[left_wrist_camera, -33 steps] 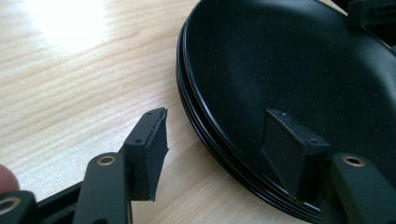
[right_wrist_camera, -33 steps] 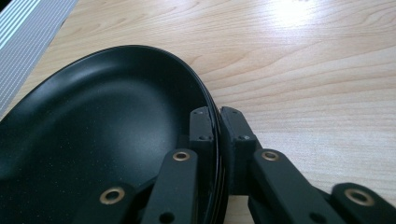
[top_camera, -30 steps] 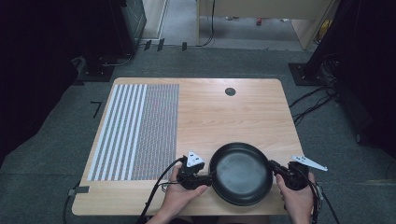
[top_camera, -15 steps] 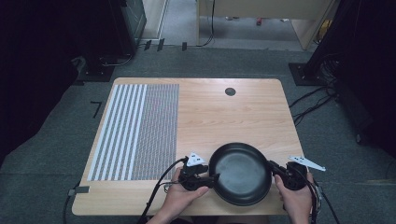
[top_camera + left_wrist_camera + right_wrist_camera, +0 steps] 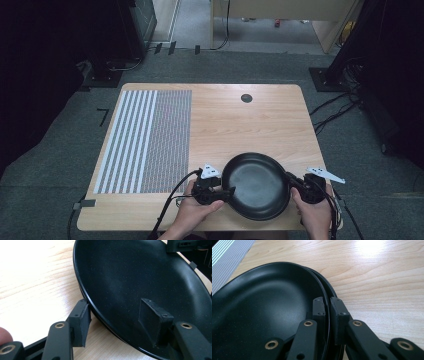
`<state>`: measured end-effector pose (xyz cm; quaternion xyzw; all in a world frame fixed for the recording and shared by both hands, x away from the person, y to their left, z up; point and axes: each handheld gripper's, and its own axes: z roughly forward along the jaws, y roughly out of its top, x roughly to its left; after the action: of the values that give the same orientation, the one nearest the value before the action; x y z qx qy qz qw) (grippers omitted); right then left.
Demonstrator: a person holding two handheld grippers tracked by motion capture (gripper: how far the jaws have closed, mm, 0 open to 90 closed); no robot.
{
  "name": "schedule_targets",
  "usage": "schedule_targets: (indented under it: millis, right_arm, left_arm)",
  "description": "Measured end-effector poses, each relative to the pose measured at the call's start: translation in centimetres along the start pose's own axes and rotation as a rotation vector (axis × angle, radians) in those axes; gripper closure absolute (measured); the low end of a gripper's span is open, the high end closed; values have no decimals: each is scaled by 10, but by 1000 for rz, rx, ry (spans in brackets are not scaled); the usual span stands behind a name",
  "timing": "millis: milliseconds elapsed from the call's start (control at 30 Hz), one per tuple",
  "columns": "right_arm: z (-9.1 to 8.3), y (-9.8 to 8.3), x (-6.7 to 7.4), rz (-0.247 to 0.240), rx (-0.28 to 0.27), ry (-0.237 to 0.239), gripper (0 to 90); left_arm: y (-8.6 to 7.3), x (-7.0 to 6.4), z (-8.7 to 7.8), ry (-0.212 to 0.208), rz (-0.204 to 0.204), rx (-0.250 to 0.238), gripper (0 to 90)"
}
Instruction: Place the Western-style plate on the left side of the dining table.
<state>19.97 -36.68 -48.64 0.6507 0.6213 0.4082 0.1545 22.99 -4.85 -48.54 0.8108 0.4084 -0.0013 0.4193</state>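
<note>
I see a striped mat (image 5: 145, 140) on the left of my wooden counter (image 5: 240, 125), grey carpet around it. The left gripper (image 5: 212, 192) straddles the black pan's (image 5: 257, 185) near-edge rim, jaws released; the right gripper (image 5: 302, 187) is clenched on the rim.

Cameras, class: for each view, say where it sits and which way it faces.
High view: above the near edge, looking forward and down; forearms, both hands.
Left gripper view: on the left gripper, open jaws straddling the round black metal pan's rim.
Right gripper view: on the right gripper, clamping that rim.
Shared: the pan, the light wooden table.
</note>
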Motion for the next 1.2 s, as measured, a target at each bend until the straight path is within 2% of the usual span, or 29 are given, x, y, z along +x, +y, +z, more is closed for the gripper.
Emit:
schedule_targets:
  millis: [133,300,500,633,833,933,967,1200]
  right_arm:
    - [1,-1,1,0,2,4,833]
    - [2,-2,3,8,16,37,831]
    - [4,-2,4,13,25,54,827]
    - [5,-3,5,20,37,76,823]
    - [5,-4,4,35,37,81,825]
    - [5,-4,4,38,39,90,825]
    - [6,-4,4,41,45,106,825]
    - [11,-7,11,24,62,132,817]
  left_arm:
    - [1,1,-1,-1,-6,-1,435]
    - [2,5,-4,-12,-21,-5,435]
    - [4,9,-8,-19,-30,-6,435]
    - [6,14,-12,-53,-51,1,453]
    - [5,14,-13,-50,-41,12,496]
    - [6,14,-17,-51,-57,9,511]
    - [6,14,-20,-54,-64,2,517]
    - [8,14,-25,-43,-65,-1,530]
